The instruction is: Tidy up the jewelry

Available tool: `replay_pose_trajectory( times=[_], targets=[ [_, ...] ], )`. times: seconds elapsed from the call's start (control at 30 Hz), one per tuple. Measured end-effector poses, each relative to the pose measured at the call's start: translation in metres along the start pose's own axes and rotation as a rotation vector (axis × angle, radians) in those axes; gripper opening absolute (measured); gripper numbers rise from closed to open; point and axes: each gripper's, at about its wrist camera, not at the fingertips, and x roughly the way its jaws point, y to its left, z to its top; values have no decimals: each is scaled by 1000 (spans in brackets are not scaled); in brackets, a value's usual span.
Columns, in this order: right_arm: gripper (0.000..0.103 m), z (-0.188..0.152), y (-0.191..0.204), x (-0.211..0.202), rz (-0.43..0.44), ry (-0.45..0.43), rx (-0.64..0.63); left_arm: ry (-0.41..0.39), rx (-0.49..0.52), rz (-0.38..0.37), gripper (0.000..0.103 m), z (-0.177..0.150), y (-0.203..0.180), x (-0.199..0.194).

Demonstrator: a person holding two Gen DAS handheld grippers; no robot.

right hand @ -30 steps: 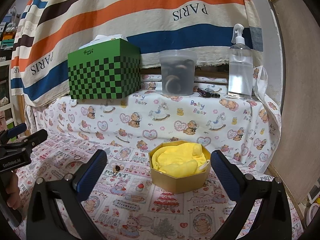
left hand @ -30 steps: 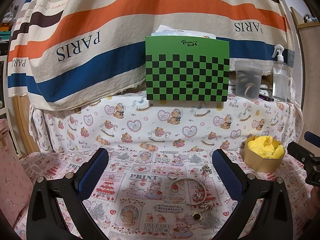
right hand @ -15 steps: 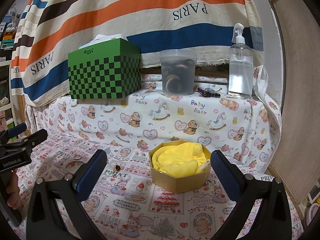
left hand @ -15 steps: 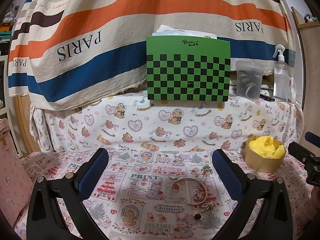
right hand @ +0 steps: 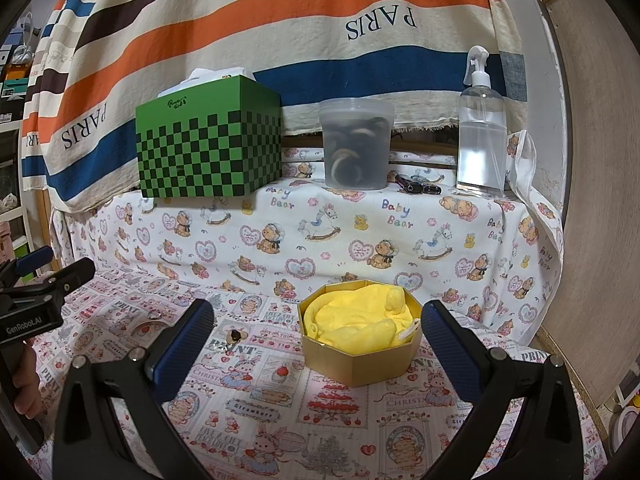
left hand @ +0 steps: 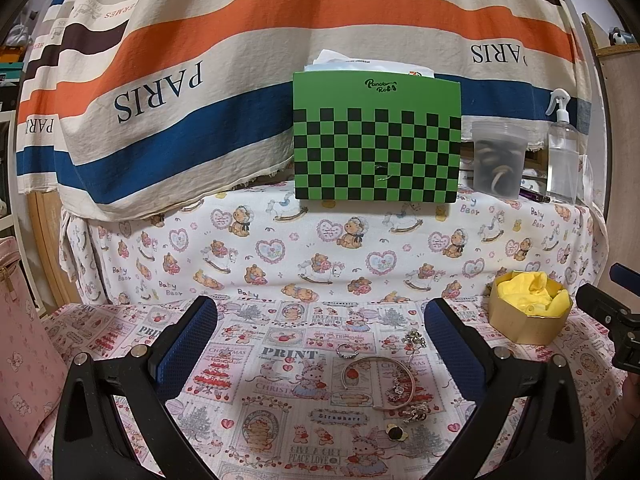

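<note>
Several jewelry pieces lie on the printed cloth in the left wrist view: a silver bangle [left hand: 408,372], a small ring [left hand: 347,351], a chain cluster [left hand: 414,337], a charm [left hand: 416,412] and a dark earring [left hand: 396,433]. My left gripper [left hand: 320,334] is open and empty, just behind and above them. A gold octagonal box [right hand: 360,354] lined with yellow cloth sits between the open, empty jaws of my right gripper [right hand: 316,334]; the box also shows in the left wrist view [left hand: 528,314]. The earring [right hand: 236,335] and ring [right hand: 154,313] show left of the box.
A raised shelf behind holds a green checkered tissue box [left hand: 376,140], a clear tub [right hand: 356,144], a spray bottle [right hand: 482,128] and dark pens [right hand: 416,188]. A striped PARIS cloth [left hand: 200,60] hangs behind. A pink bag [left hand: 20,352] stands at the left, a wooden panel [right hand: 592,200] at the right.
The left wrist view has drifted slightly back and up; jewelry sits a little lower in frame. The right gripper has barely moved. Both jaws stay open.
</note>
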Motion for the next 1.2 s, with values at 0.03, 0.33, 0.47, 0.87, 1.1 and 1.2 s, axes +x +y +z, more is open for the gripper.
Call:
replay_pose_trajectory(
  times=[0.03,0.33,0.47,0.87,1.1,1.2],
  targets=[
    [103,0,0,0,0,0,0,0,0,0,103,0,0,0],
    [103,0,0,0,0,0,0,0,0,1,103,0,0,0],
    [103,0,0,0,0,2,1,1,1,3,103,0,0,0],
    [103,0,-1,0,0,2,2,16,4,-4,103,-1,5,1],
    [103,-1,-1,1,-2,6,1,72,-15,26,103,2,10,11],
    [103,0,-1,2,0,6,0,51,-6,40,103,7,14,9]
  ],
)
